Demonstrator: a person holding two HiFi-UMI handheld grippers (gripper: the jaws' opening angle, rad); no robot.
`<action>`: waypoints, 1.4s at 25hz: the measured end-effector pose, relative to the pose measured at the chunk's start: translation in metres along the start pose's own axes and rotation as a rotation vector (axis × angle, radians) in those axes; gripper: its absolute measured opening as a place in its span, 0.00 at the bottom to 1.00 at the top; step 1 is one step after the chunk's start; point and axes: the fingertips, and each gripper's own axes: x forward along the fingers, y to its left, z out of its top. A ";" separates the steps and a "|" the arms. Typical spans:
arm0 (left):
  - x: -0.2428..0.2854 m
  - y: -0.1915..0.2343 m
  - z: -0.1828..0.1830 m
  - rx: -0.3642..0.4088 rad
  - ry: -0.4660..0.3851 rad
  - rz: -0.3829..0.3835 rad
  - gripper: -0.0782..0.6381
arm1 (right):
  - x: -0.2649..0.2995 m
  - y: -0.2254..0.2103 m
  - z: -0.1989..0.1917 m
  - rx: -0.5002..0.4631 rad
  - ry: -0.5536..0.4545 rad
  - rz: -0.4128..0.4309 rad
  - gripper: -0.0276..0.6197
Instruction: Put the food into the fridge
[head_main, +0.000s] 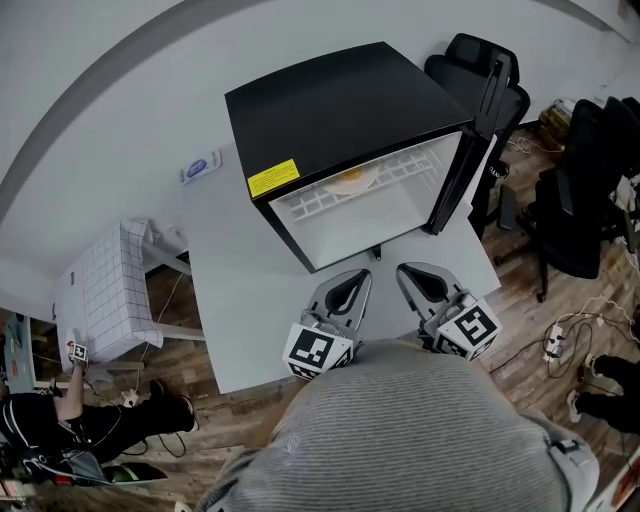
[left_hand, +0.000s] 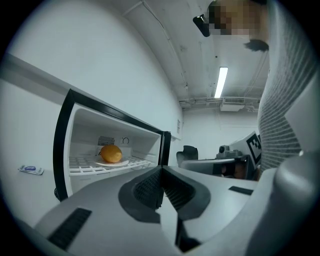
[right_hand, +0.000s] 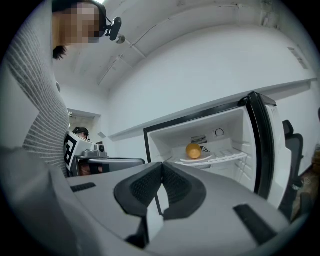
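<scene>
A round, orange-yellow fruit (left_hand: 110, 153) rests on a white plate (left_hand: 113, 162) toward the back edge of the wire shelf (left_hand: 82, 167) inside a small black fridge (head_main: 340, 110). The fridge door (head_main: 468, 150) stands wide open. The fridge sits at the far edge of a grey table (head_main: 235, 300). The left gripper (left_hand: 161, 171) and the right gripper (right_hand: 162, 166) are held side by side above the table's near edge, facing the open compartment. Each has its jaws pressed together with nothing between them.
</scene>
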 end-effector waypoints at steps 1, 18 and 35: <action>0.000 0.000 0.001 -0.002 -0.002 0.001 0.12 | 0.000 0.000 0.000 -0.006 0.003 0.003 0.06; -0.002 0.001 -0.009 -0.020 0.020 -0.001 0.12 | 0.008 0.015 -0.005 -0.053 0.018 0.050 0.06; -0.002 -0.007 -0.014 -0.017 0.040 -0.010 0.12 | 0.001 0.009 -0.009 -0.031 0.024 0.040 0.06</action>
